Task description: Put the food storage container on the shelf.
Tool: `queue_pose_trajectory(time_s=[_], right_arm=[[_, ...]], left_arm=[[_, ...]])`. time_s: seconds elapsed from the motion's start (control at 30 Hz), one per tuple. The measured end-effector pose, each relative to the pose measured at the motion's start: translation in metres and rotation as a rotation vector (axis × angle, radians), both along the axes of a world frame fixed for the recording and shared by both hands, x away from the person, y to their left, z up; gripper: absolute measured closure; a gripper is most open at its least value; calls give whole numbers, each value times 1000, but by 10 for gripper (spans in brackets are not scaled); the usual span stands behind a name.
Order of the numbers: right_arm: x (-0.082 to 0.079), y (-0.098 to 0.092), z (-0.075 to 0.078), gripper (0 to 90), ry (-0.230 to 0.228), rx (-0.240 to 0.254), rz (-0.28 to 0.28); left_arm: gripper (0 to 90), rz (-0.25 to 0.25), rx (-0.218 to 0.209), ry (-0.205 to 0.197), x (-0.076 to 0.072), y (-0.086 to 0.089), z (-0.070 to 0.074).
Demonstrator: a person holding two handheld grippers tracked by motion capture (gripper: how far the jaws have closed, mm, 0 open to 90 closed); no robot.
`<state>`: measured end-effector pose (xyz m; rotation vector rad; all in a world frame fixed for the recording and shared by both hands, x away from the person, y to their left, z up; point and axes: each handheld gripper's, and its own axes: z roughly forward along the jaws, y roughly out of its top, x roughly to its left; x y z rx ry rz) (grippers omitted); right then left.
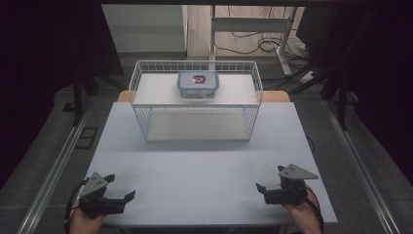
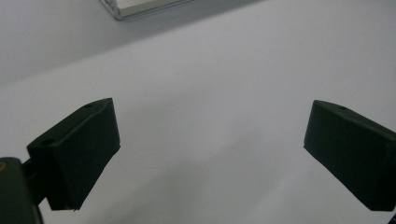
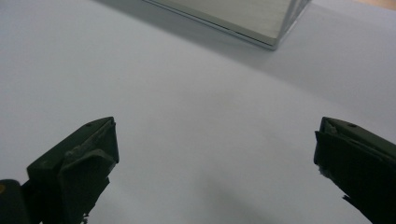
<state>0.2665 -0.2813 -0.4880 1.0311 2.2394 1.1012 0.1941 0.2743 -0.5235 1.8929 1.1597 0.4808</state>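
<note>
A white wire basket (image 1: 146, 92) stands at the far middle of the white table (image 1: 204, 170). Inside it sits a clear food box with a blue-rimmed lid (image 1: 197, 84); something red and dark shows through the lid. My left gripper (image 1: 121, 186) rests near the table's front left corner, open, with nothing between its jaws. Near the front right corner my right gripper (image 1: 271, 178) is open and empty too. The left gripper view has the jaws (image 2: 212, 149) wide apart over bare tabletop. The right gripper view has its jaws (image 3: 215, 158) spread the same way.
A corner of the basket's base (image 2: 140, 7) lies at the top of the left gripper view, and its edge (image 3: 243, 18) at the top of the right gripper view. Beyond the table are a desk frame (image 1: 253, 24) and floor cables (image 1: 265, 45).
</note>
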Motion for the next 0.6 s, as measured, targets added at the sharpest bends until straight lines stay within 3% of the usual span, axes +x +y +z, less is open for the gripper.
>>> queue_pose_trajectory(time_s=[0.47, 0.6], right_arm=[[-5, -25, -9, 0, 49, 8, -69], [-6, -28, -13, 0, 65, -15, -75]], left_arm=[[31, 16, 11, 14, -6, 18, -8], [30, 17, 34, 20, -7, 22, -12]])
